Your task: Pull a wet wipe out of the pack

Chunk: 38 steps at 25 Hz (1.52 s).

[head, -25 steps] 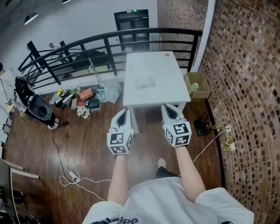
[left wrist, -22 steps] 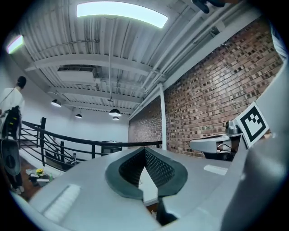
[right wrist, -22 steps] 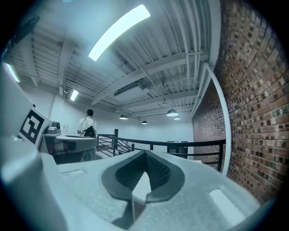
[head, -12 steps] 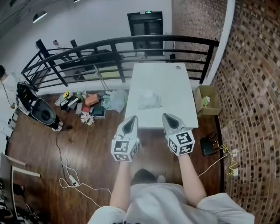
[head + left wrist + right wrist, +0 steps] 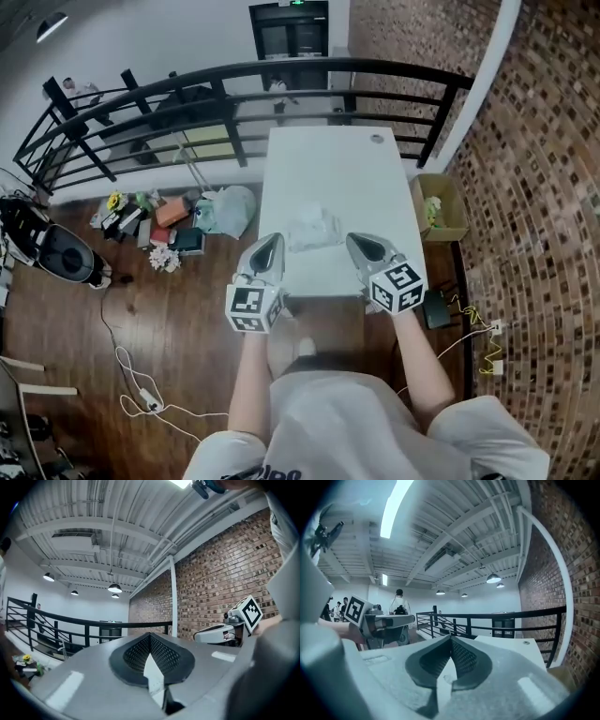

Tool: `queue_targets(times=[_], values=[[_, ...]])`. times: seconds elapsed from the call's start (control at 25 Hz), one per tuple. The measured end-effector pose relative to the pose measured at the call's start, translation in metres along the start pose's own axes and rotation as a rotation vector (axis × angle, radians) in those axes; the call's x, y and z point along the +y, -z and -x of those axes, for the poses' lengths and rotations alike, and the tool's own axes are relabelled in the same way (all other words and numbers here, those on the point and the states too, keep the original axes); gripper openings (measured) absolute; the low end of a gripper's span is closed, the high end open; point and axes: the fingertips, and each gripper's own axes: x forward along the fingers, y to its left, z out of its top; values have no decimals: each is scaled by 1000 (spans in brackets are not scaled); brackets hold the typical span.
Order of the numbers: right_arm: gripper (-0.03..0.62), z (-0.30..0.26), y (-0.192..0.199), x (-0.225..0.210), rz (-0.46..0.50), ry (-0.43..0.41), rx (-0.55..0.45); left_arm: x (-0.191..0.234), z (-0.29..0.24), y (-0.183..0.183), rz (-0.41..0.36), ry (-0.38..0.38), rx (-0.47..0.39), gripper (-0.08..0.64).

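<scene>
Both gripper views leave out the wet wipe pack (image 5: 314, 228); only the head view shows it, a small pale, crinkled packet whose print is too blurred to read. It lies on the white table (image 5: 328, 164) near the front edge. It sits between the left gripper (image 5: 269, 242) and the right gripper (image 5: 360, 242), touching neither, and each gripper's jaws are pressed together on nothing.

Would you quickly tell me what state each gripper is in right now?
Left gripper: closed, holding nothing.
Right gripper: closed, holding nothing.
</scene>
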Motion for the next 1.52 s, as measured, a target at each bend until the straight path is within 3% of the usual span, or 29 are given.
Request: queue_targets(times=[0.12,0.32,0.48,0.64,0.72,0.92,1.0,1.12,1.28,1.52], values=[[-14,-21,4,-36,39,-10,61,13,-34,8,7,52,12,15],[53,-61,16,-85,186,-159,231,22,-80,38,10,91,94,15],[111,-100,26,-92,326,-376,384,36,-99,62,-1,106,143,15],[240,-143,35,-92,458,-621,519,53,-123,82,-12,95,146,15],[272,-161,51,-88,524,-736,620,56,-132,96,-13,102,155,15],[259,-188,118,-70,604,-948,888,66,-144,131,0,90,180,15],[210,-193,145,-62,612,-998,961,69,-145,144,12,85,195,15],[196,-192,179,-51,641,-1053,1039,74,-142,157,32,69,212,15],[150,-185,203,-45,666,-1091,1101,75,-140,165,46,53,220,15],[36,-184,211,-46,704,-1066,1115,77,-134,170,59,38,223,15]])
